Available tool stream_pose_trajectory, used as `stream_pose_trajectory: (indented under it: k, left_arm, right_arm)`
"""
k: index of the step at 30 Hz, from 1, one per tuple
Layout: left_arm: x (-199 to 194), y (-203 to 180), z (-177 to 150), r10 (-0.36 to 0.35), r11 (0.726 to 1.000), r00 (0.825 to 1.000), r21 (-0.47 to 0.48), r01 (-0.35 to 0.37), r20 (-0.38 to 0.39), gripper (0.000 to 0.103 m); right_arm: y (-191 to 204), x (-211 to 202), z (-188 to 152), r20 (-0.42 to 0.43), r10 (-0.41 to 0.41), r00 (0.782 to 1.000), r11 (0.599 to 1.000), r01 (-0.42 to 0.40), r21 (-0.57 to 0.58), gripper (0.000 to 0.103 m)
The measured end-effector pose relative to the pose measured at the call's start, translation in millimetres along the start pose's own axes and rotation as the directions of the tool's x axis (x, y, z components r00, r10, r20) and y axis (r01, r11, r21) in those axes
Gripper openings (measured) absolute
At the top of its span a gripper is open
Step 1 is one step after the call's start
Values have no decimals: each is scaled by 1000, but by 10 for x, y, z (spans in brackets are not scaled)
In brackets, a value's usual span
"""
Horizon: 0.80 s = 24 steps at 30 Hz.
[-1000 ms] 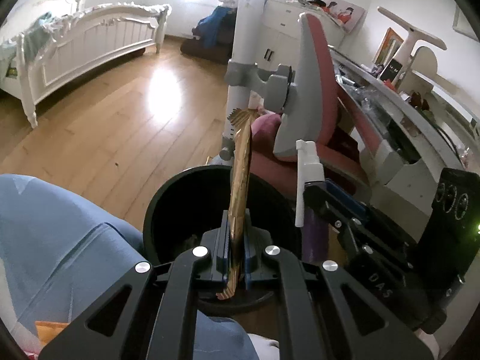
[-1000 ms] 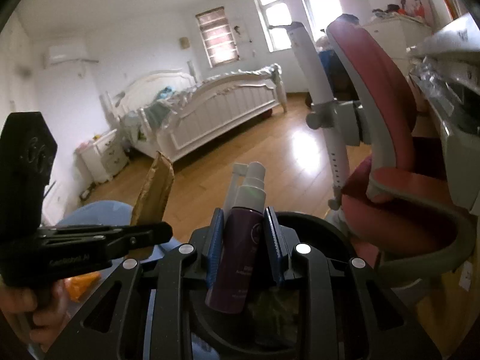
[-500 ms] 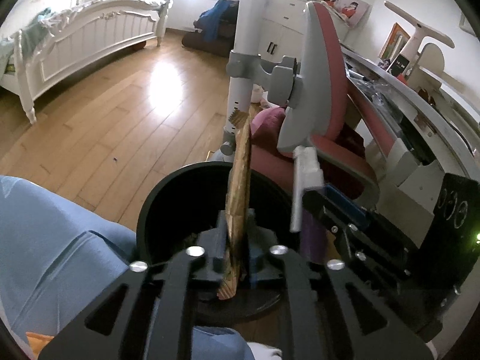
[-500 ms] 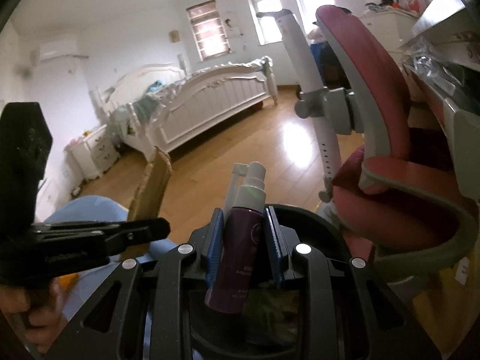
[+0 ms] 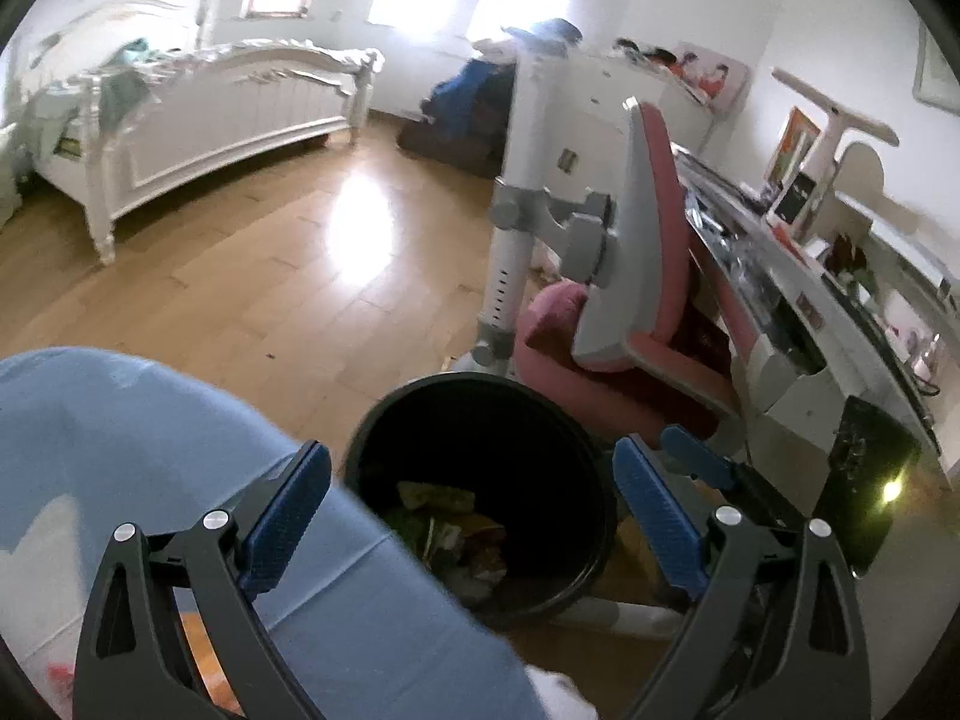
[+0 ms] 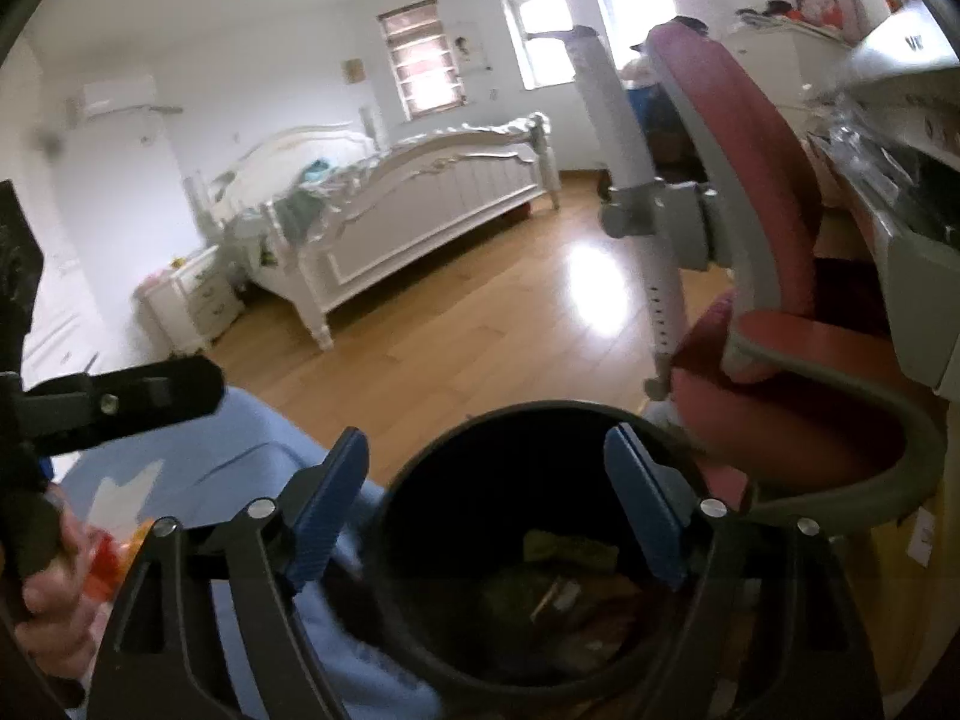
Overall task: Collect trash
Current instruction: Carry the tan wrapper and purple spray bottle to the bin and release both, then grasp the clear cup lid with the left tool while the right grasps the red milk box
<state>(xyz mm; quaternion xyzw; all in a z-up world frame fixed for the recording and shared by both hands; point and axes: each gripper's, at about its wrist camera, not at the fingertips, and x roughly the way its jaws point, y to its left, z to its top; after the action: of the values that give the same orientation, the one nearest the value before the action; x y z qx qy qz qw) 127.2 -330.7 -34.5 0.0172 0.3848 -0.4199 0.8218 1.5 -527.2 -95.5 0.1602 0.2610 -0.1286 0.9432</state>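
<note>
The black trash bin (image 5: 480,498) stands on the wooden floor (image 5: 252,276) just beside the base of a pink desk chair (image 5: 654,276), and crumpled trash (image 5: 450,522) of green, yellow and brown wrappers lies at its bottom; the same heap (image 6: 564,594) shows in the right wrist view, though too blurred there to tell one piece from another. The left gripper (image 5: 474,522) is poised over the bin's mouth with its jaws spread wide and opening further, the blue pads (image 5: 288,516) well apart, and nothing lies between them or touches them. The right gripper (image 6: 486,504) hangs over the same bin (image 6: 540,546), its jaws likewise opening, released and empty, with only the dark hollow of the bin seen between its blue pads (image 6: 645,510). A light blue trouser leg (image 5: 168,462) of the person fills the lower left, pressed near the bin's rim. A hand (image 6: 54,594) grips the left tool's handle at the left edge of the right wrist view. Farther off stand a white bed (image 5: 204,108) and a cluttered desk (image 5: 840,300) behind the chair.
</note>
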Motion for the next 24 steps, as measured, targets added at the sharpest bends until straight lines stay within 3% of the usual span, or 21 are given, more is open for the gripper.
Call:
stream_pose_trajectory:
  k: [5, 10, 13, 16, 18, 21, 24]
  left_arm:
    - [-508, 406, -183, 84, 996, 996, -46, -83, 21, 94]
    - [-1022, 987, -445, 246, 960, 969, -144, -238, 34, 94]
    - [-1282, 1347, -644, 351, 921, 936, -188, -341, 21, 94]
    - [-1419, 1698, -870, 493, 856, 870, -167, -489, -19, 94]
    - [-1434, 1873, -966, 528, 833, 848, -163, -529, -51, 94]
    - [-1393, 2115, -1086, 522, 831, 847, -164, -532, -103, 94]
    - [-1290, 2213, -1156, 505, 842, 854, -144, -520, -129, 91]
  right_arm:
    - [452, -58, -25, -35, 93, 995, 995, -94, -42, 81]
    - [1079, -118, -72, -94, 208, 974, 971, -217, -95, 81]
    - [1497, -138, -130, -156, 298, 942, 942, -317, -113, 81]
    - [1937, -118, -239, -230, 361, 904, 907, -398, -141, 81]
    - [2226, -96, -336, -287, 384, 877, 883, -440, -163, 81]
    - [2655, 16, -534, -395, 365, 843, 865, -464, -191, 80]
    - [2981, 144, -718, -466, 298, 833, 865, -442, -236, 80]
